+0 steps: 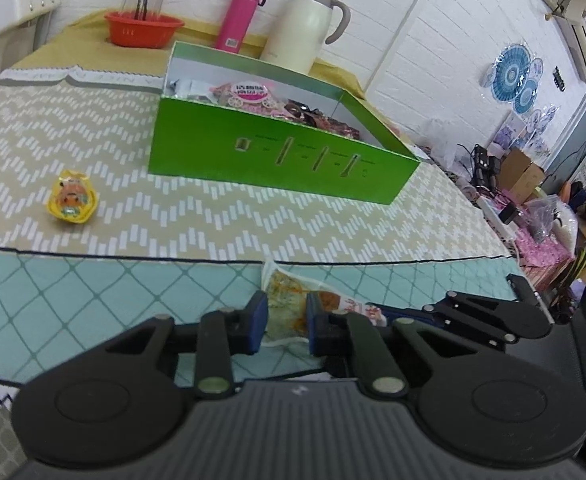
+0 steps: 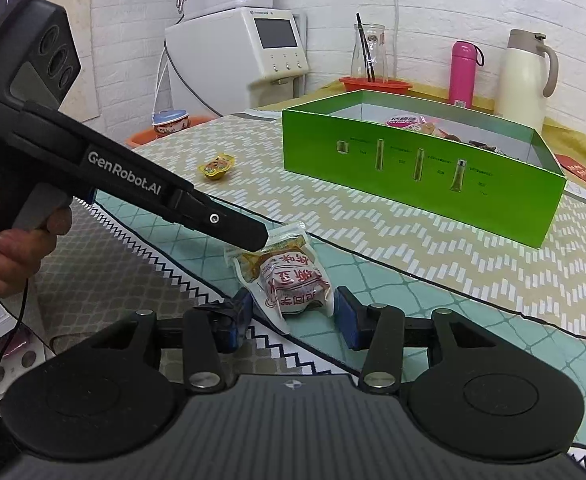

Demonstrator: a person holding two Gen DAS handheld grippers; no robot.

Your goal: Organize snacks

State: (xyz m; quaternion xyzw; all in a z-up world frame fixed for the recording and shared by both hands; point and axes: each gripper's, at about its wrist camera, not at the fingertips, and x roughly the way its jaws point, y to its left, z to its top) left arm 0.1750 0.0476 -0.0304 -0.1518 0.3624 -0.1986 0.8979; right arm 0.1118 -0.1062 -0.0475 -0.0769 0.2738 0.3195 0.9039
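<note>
A clear snack packet (image 1: 287, 300) with a red-printed label lies on the teal cloth near the table's front edge. My left gripper (image 1: 287, 320) is shut on its far end, blue pads pressing both sides. In the right wrist view the same packet (image 2: 293, 280) lies between the pads of my right gripper (image 2: 293, 320), which stands open around its near end. My left gripper (image 2: 263, 242) reaches in from the left there. A green open box (image 1: 281, 160) with several snacks inside stands further back. A yellow jelly cup (image 1: 73, 198) sits alone to the left.
Behind the box stand a pink bottle (image 1: 239, 16), a cream jug (image 1: 305, 28) and a red basket (image 1: 143, 28). A white appliance (image 2: 249, 52) stands at the back left. A hand (image 2: 13, 248) holds the left gripper's handle. Clutter lies past the table's right edge (image 1: 505, 256).
</note>
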